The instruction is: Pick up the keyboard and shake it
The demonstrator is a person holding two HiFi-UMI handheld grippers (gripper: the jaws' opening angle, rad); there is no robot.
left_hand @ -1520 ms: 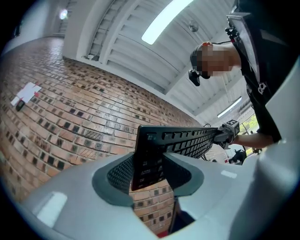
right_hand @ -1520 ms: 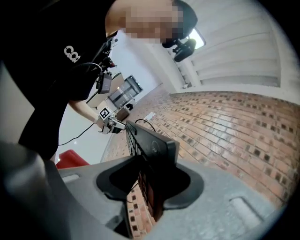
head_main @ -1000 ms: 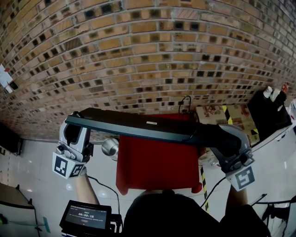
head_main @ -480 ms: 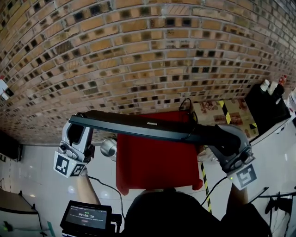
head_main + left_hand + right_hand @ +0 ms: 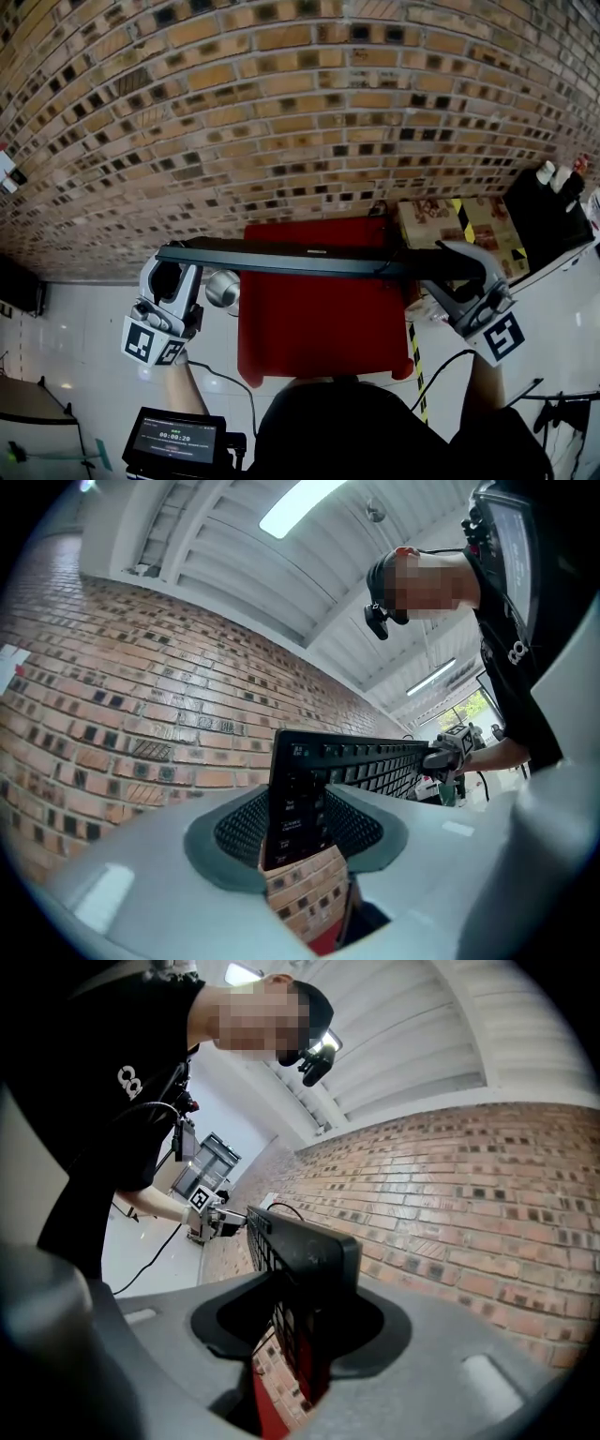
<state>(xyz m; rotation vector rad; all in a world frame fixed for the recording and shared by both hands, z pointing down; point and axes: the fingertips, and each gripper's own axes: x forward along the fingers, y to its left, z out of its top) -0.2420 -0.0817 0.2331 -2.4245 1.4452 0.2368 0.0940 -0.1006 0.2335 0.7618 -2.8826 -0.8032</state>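
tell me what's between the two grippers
The keyboard spans the gap in the head view: one end in the left gripper, the other in the right gripper, whose jaws have just been opening.

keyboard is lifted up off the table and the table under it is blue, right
Not blue: the head view shows that the table under the lifted keyboard is red. The rest is right.
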